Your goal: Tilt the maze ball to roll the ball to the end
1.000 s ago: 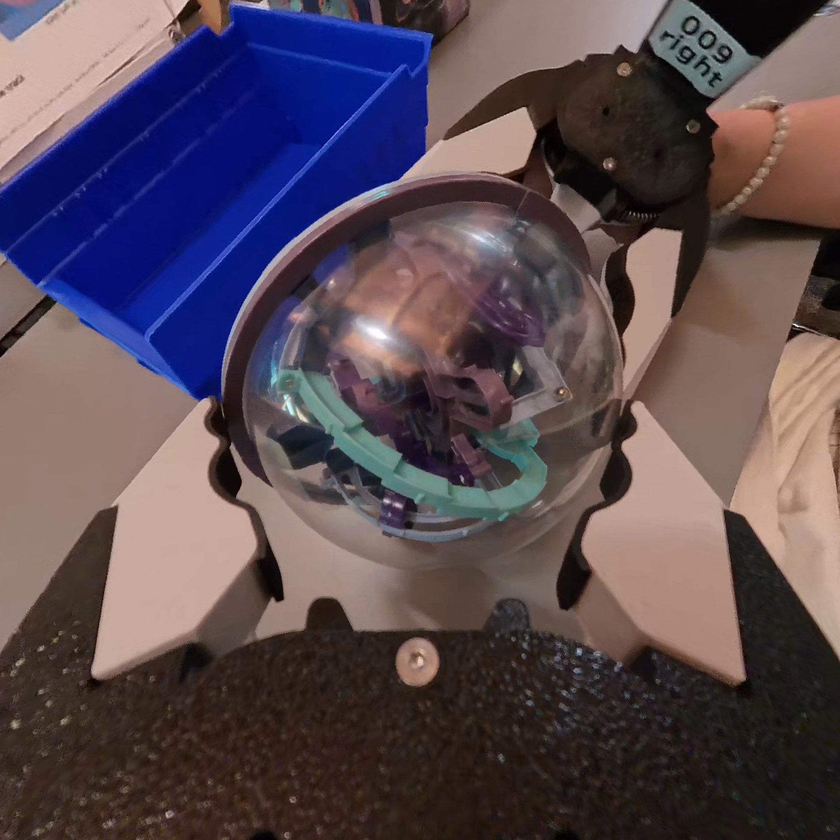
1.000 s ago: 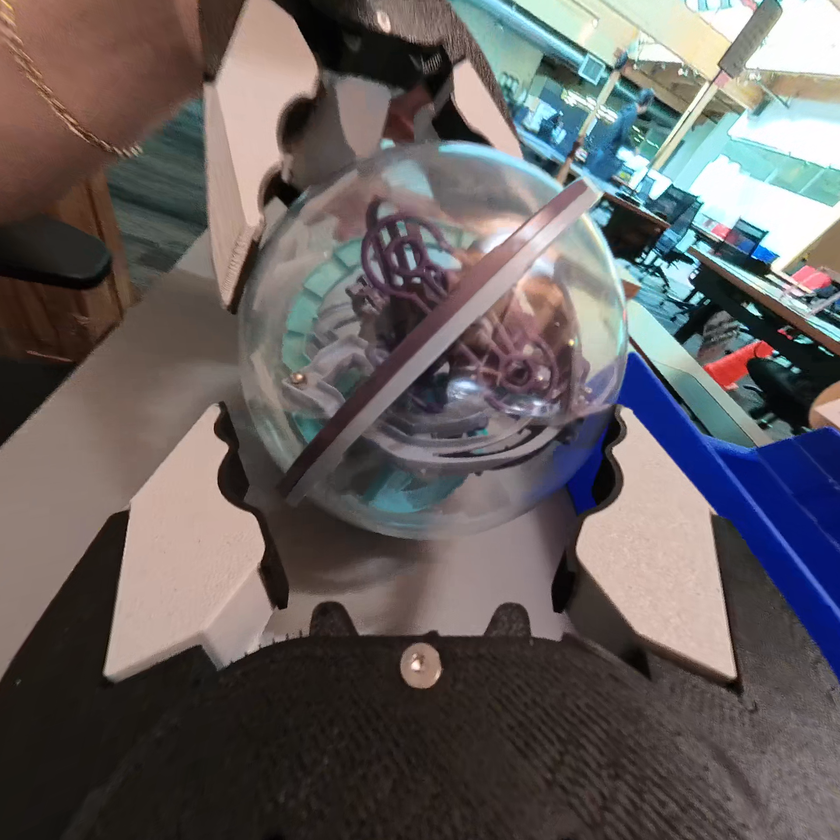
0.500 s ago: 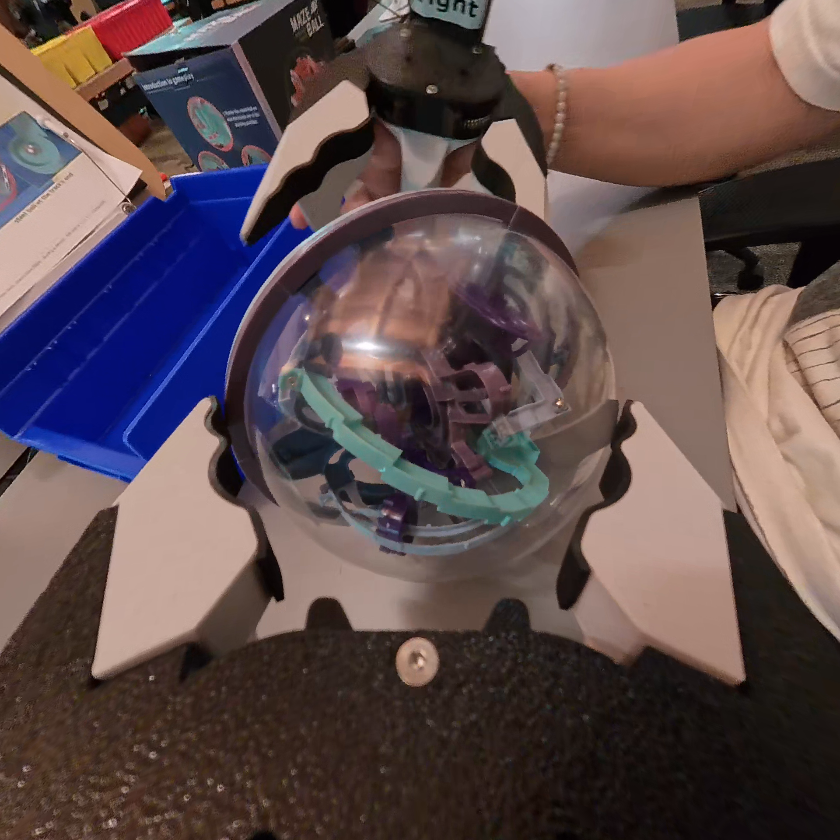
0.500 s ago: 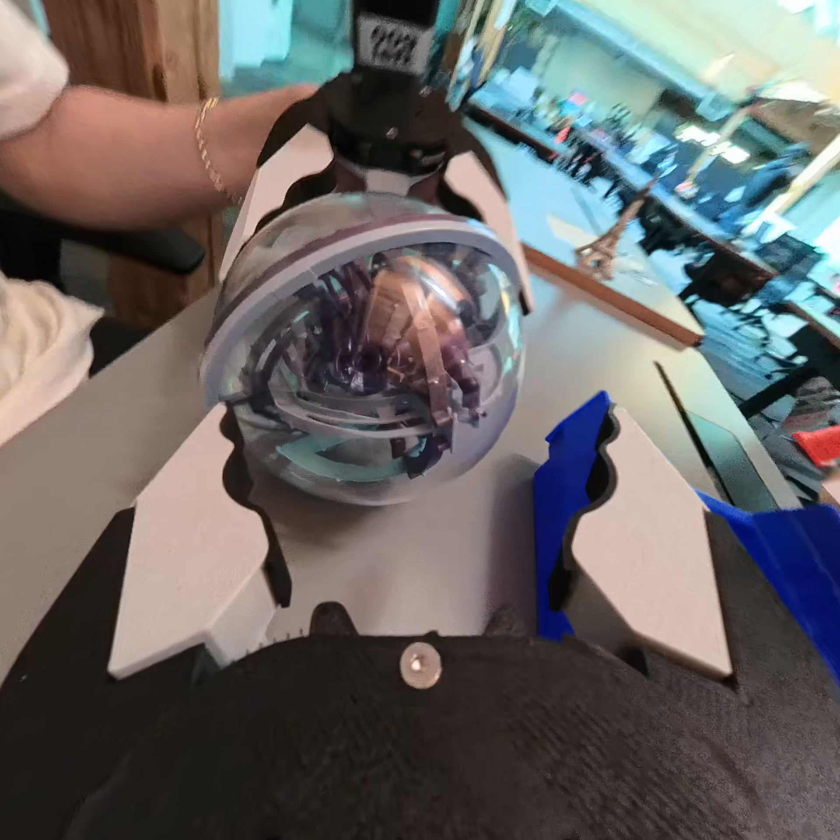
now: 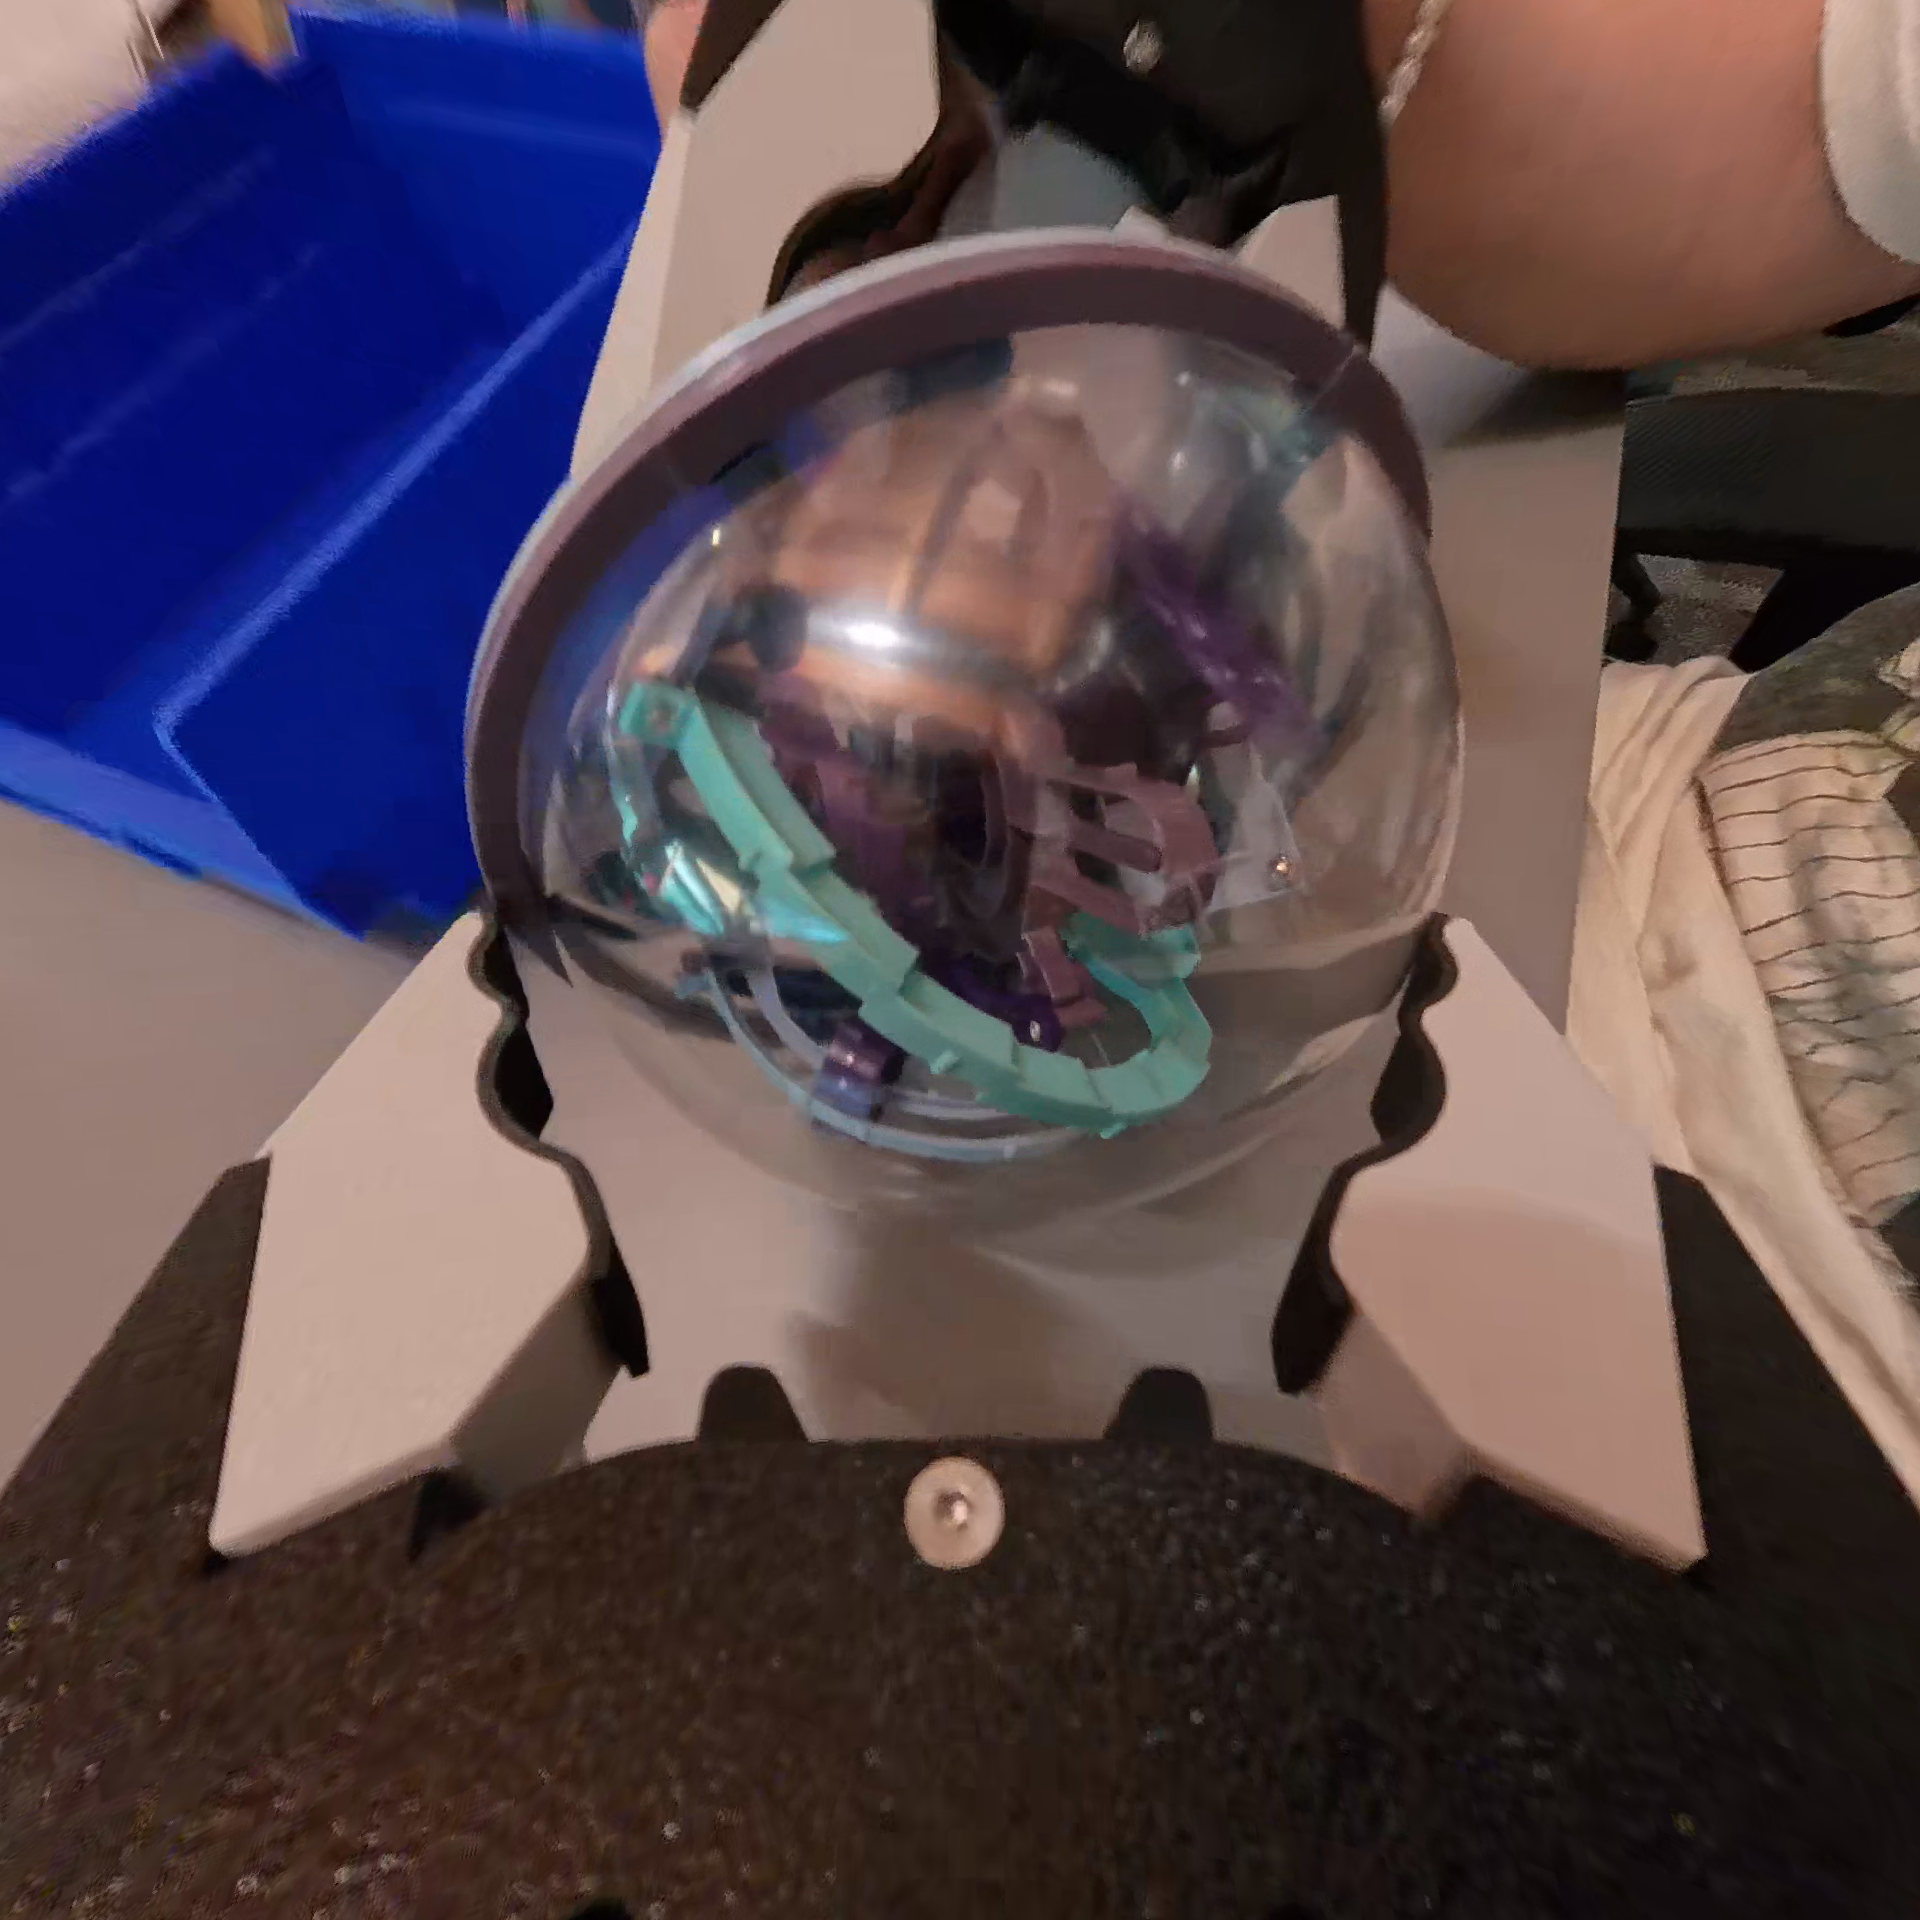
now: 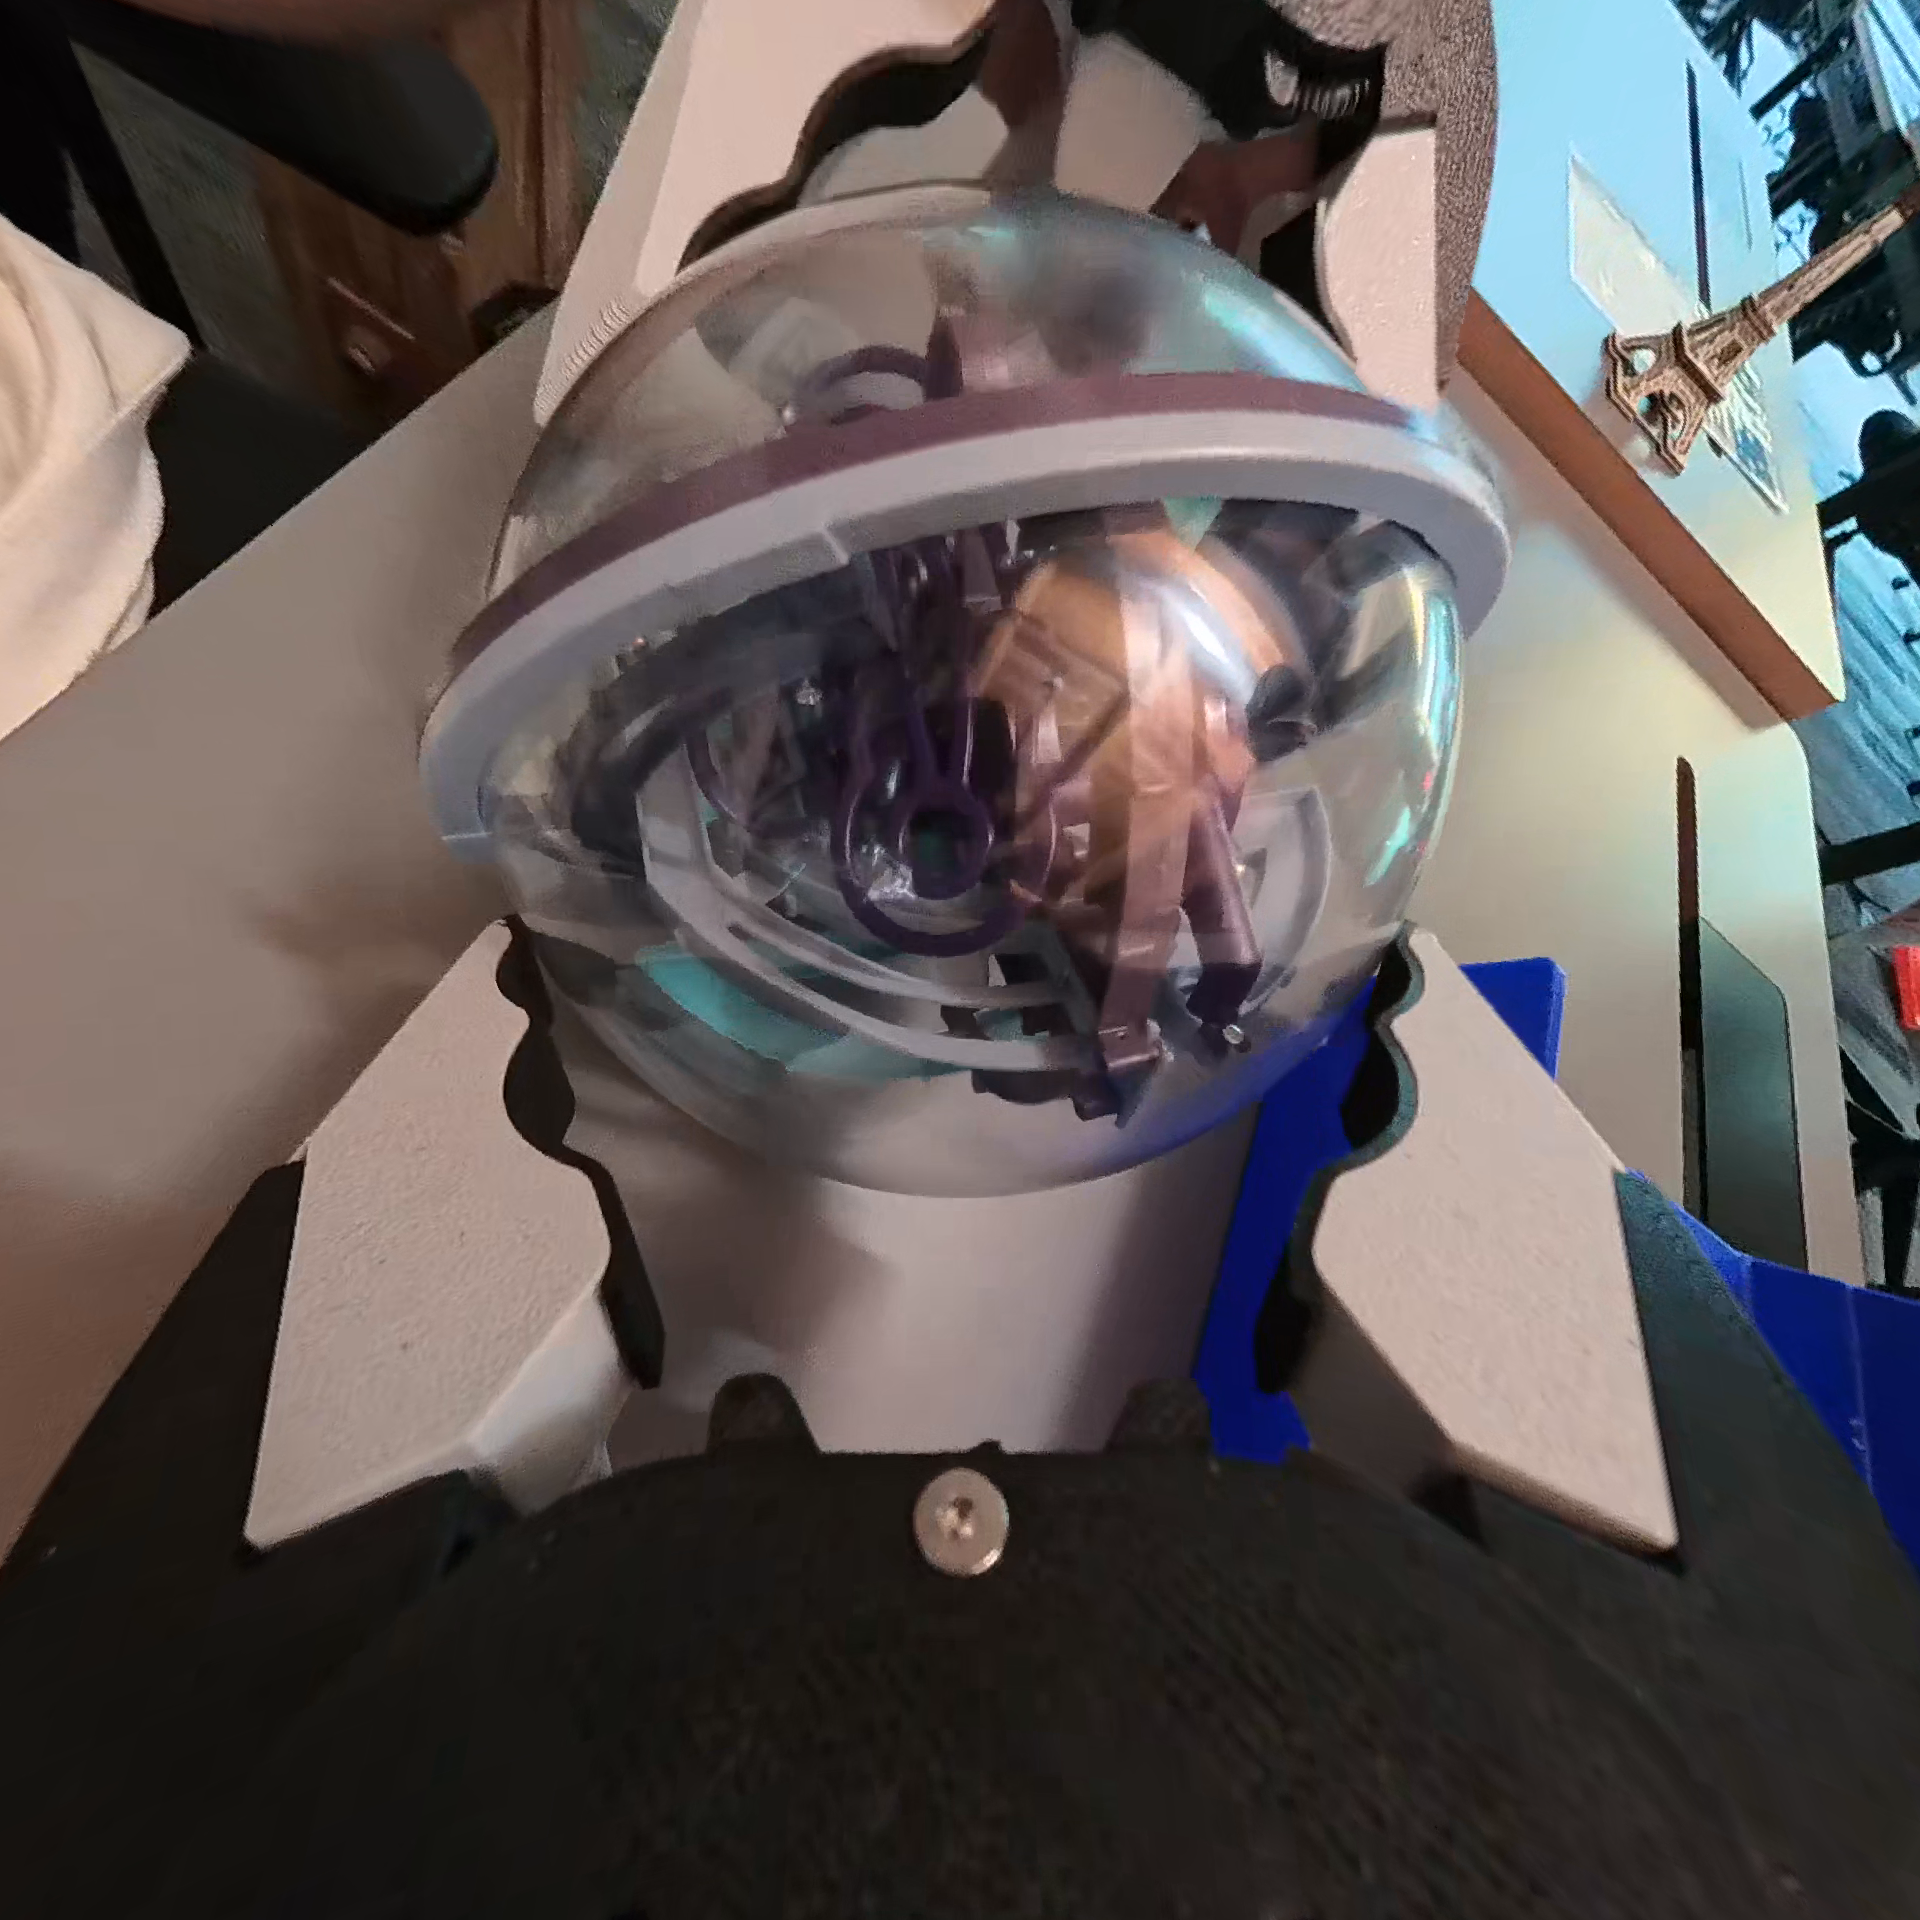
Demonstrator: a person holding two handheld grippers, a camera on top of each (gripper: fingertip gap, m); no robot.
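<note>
Grey tabletop (image 5: 156, 1039) lies under everything. Nearest, the left gripper (image 5: 961, 935) clamps the clear maze ball (image 5: 966, 748) from one side, the right gripper (image 6: 956, 935) from the opposite side. Beyond sits a blue bin (image 5: 260, 468).

Each wrist camera looks close along its fingers at the shared maze ball (image 5: 966, 748) from opposite sides.

Worktop (image 5: 156, 1039): pale grey, flat | blue bin (image 5: 260, 468): open-topped, ribbed floor, sits on worktop at left of left wrist view | same blue bin (image 6: 1507, 1039): at right of right wrist view
</note>
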